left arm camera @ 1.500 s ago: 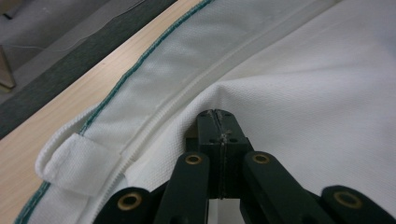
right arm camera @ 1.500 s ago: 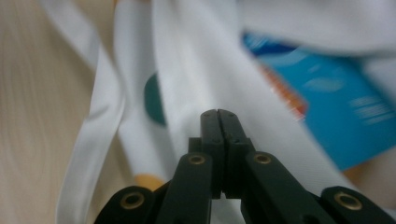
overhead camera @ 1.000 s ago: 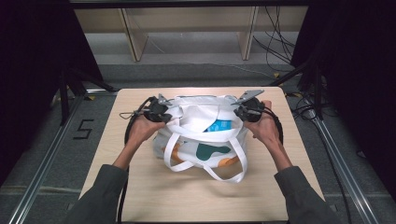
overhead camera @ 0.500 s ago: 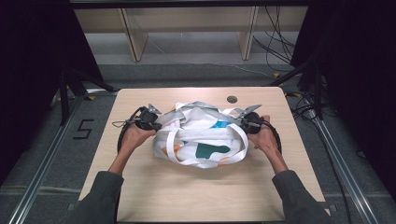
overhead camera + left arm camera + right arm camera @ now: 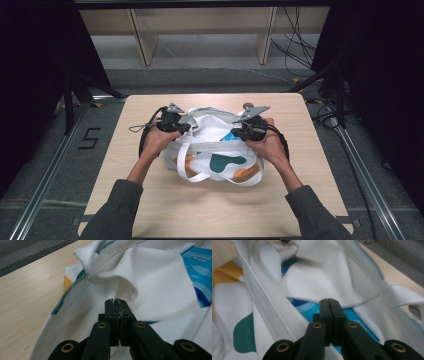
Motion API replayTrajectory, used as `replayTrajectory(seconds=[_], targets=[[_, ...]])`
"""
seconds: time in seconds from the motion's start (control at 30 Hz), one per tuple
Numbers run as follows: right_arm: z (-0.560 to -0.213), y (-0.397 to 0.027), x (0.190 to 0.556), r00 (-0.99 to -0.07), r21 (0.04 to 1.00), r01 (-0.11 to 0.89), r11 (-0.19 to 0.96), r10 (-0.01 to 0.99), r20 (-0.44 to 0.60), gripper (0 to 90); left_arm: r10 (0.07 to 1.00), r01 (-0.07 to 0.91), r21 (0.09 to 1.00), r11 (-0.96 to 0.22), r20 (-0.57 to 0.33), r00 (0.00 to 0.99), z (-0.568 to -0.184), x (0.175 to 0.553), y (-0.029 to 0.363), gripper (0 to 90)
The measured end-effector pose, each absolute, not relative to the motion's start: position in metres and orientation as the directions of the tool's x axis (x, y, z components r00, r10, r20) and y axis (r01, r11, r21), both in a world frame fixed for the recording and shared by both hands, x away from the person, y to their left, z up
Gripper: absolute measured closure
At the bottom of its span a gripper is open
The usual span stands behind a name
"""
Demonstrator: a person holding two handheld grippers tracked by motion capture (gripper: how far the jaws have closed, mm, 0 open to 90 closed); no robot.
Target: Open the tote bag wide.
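Both closed grippers, left gripper (image 5: 183, 127) and right gripper (image 5: 236, 133), pinch white printed fabric tote bag (image 5: 216, 162) mid-surface | blue box (image 5: 362, 322) inside | risk: thin cloth slipping free, mouth collapsing.

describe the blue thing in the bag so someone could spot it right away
On the wooden table lies a white tote bag with teal and orange patches. In its open mouth sits a flat blue packet, the one bright blue, printed thing among white cloth folds.

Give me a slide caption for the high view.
Two hand-held grippers, left and right, shut at the mouth of a white tote bag on a wooden table.
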State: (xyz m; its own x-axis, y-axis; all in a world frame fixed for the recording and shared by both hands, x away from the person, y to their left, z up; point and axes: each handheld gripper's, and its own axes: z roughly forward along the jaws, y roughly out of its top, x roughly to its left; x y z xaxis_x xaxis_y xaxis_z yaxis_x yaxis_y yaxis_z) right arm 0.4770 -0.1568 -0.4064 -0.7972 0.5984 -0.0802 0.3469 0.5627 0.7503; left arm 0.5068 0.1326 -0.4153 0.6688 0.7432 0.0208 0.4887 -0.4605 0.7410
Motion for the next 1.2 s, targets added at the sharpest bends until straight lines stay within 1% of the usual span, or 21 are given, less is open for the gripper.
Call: replayTrajectory(seconds=[0.07,0.1,0.13,0.17,0.3,0.37,0.4,0.43,0.57,0.67,0.73,0.77,0.8,0.87,0.9,0.93,1.0,1.03,1.13,1.17,1.2], targets=[[-0.413,-0.153,0.476,-0.807,0.703,0.380,0.601,0.586,-0.065,90.0,0.756,0.505,0.734,-0.453,0.017,0.654,-0.416,0.515,0.126,88.0],[-0.416,-0.151,0.475,-0.817,0.703,0.363,0.612,0.572,-0.076,90.0,0.758,0.513,0.726,-0.458,0.018,0.652,-0.416,0.521,0.123,88.2],[-0.417,-0.150,0.471,-0.826,0.695,0.367,0.618,0.561,-0.062,90.0,0.765,0.527,0.718,-0.454,0.011,0.644,-0.417,0.526,0.120,88.1],[-0.417,-0.151,0.466,-0.839,0.693,0.343,0.634,0.539,-0.078,90.0,0.765,0.534,0.709,-0.460,0.011,0.644,-0.417,0.530,0.118,88.2],[-0.423,-0.150,0.446,-0.866,0.650,0.345,0.677,0.497,-0.058,90.0,0.780,0.568,0.674,-0.472,0.019,0.626,-0.417,0.543,0.112,88.9],[-0.427,-0.147,0.438,-0.890,0.623,0.298,0.724,0.446,-0.093,90.0,0.783,0.571,0.664,-0.483,0.034,0.622,-0.419,0.546,0.110,89.1],[-0.429,-0.145,0.429,-0.873,0.603,0.351,0.717,0.484,-0.067,90.0,0.784,0.577,0.657,-0.485,0.034,0.620,-0.419,0.547,0.109,89.1],[-0.432,-0.145,0.430,-0.891,0.606,0.295,0.739,0.442,-0.106,90.0,0.782,0.576,0.651,-0.494,0.043,0.622,-0.420,0.548,0.109,89.2],[-0.441,-0.145,0.418,-0.887,0.602,0.313,0.735,0.453,-0.091,90.0,0.783,0.578,0.637,-0.510,0.065,0.619,-0.424,0.552,0.109,89.3],[-0.448,-0.145,0.415,-0.898,0.601,0.290,0.745,0.429,-0.098,90.0,0.798,0.587,0.626,-0.513,0.096,0.595,-0.432,0.557,0.113,89.4],[-0.452,-0.144,0.411,-0.905,0.584,0.273,0.764,0.409,-0.112,90.0,0.819,0.626,0.633,-0.455,0.022,0.574,-0.439,0.561,0.119,89.5],[-0.455,-0.142,0.408,-0.905,0.579,0.277,0.767,0.410,-0.109,90.0,0.825,0.633,0.637,-0.441,0.009,0.566,-0.440,0.562,0.120,89.5],[-0.456,-0.142,0.406,-0.901,0.579,0.273,0.769,0.414,-0.126,90.0,0.821,0.626,0.638,-0.448,0.017,0.571,-0.440,0.562,0.120,89.5],[-0.457,-0.143,0.403,-0.899,0.583,0.299,0.756,0.427,-0.094,90.0,0.817,0.616,0.635,-0.466,0.041,0.575,-0.438,0.560,0.119,89.5],[-0.458,-0.143,0.406,-0.907,0.591,0.270,0.760,0.407,-0.110,90.0,0.816,0.618,0.632,-0.468,0.040,0.577,-0.437,0.560,0.119,89.5],[-0.458,-0.143,0.405,-0.902,0.589,0.282,0.757,0.419,-0.107,90.0,0.820,0.620,0.633,-0.464,0.041,0.571,-0.436,0.558,0.118,89.5],[-0.456,-0.143,0.404,-0.903,0.589,0.293,0.753,0.421,-0.089,90.0,0.804,0.597,0.636,-0.488,0.062,0.591,-0.431,0.554,0.118,89.3],[-0.454,-0.144,0.405,-0.901,0.596,0.281,0.752,0.421,-0.106,90.0,0.793,0.580,0.641,-0.502,0.074,0.604,-0.428,0.551,0.118,89.2],[-0.444,-0.146,0.404,-0.887,0.616,0.319,0.720,0.455,-0.073,90.0,0.767,0.553,0.661,-0.508,0.055,0.639,-0.421,0.539,0.119,88.2],[-0.439,-0.147,0.409,-0.897,0.636,0.280,0.719,0.433,-0.095,90.0,0.759,0.549,0.664,-0.508,0.042,0.650,-0.420,0.534,0.118,87.9],[-0.434,-0.148,0.409,-0.886,0.657,0.298,0.692,0.457,-0.079,90.0,0.748,0.540,0.662,-0.520,0.047,0.663,-0.420,0.530,0.118,87.7]])
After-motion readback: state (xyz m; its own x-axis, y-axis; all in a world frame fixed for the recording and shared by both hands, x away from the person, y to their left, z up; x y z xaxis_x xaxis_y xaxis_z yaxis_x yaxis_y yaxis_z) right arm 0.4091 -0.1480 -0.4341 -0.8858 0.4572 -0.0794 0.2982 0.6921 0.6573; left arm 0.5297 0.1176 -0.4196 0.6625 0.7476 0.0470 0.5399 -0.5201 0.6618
